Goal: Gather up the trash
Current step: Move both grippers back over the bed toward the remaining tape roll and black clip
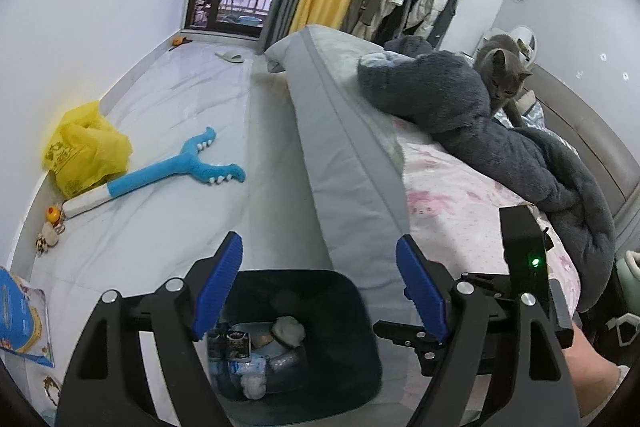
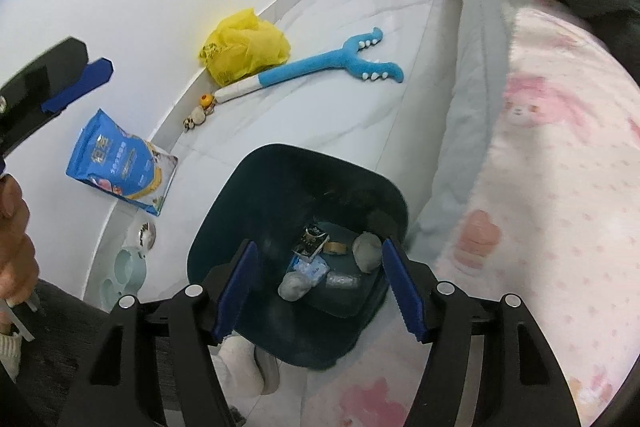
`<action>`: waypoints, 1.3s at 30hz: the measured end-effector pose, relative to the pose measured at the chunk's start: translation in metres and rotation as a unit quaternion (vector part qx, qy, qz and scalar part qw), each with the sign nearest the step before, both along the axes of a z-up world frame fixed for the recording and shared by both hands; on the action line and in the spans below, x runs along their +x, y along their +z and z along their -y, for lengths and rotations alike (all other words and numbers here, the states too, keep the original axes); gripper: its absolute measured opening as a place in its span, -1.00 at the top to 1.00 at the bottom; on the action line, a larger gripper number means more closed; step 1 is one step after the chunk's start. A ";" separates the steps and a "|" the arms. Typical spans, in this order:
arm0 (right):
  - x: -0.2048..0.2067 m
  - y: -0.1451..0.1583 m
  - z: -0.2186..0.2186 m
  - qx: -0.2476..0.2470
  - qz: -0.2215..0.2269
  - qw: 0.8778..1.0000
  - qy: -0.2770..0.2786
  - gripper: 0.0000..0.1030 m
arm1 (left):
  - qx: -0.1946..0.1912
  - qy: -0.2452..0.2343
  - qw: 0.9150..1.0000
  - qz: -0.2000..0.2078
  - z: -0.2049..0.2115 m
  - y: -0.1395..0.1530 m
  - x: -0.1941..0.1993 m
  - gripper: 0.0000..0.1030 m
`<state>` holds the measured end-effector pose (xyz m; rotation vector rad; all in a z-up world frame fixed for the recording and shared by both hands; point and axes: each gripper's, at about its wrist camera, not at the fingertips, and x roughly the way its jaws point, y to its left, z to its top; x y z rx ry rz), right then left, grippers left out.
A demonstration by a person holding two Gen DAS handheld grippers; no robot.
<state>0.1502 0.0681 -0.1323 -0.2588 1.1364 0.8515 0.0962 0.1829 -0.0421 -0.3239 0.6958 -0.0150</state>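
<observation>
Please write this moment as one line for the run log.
left tool: open, empty | right tool: open, empty | bin: beside bed, holds trash | yellow bag: on floor

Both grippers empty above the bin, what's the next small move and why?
Probably swing the left gripper toward the crumpled yellow plastic bag by the wall: both sets of jaws stand open and empty, the dark bin already holds scraps, and the bag lies loose on the floor.

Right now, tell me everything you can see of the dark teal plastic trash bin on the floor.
The dark teal plastic trash bin is a rounded-square, open-topped tub standing upright on the pale floor beside the bed. It holds crumpled tissue wads, a small dark printed packet, a tape roll and clear wrappers. The right gripper hangs open above it, nothing between its pads; no lid or liner shows.
</observation>
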 end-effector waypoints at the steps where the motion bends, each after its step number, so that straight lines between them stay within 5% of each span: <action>1: 0.000 0.003 0.003 0.006 -0.001 1.000 -0.001 -0.28 | 0.001 -0.003 1.000 0.001 0.003 0.001 0.001 -0.59; 15: 0.007 0.059 0.086 0.077 0.080 0.992 -0.056 -0.33 | 0.001 -0.042 0.999 0.016 0.063 0.017 0.023 -0.63; 39: 0.021 0.079 0.259 0.055 0.167 0.963 -0.206 -0.43 | 0.005 -0.136 0.991 0.007 0.204 0.016 0.071 -0.74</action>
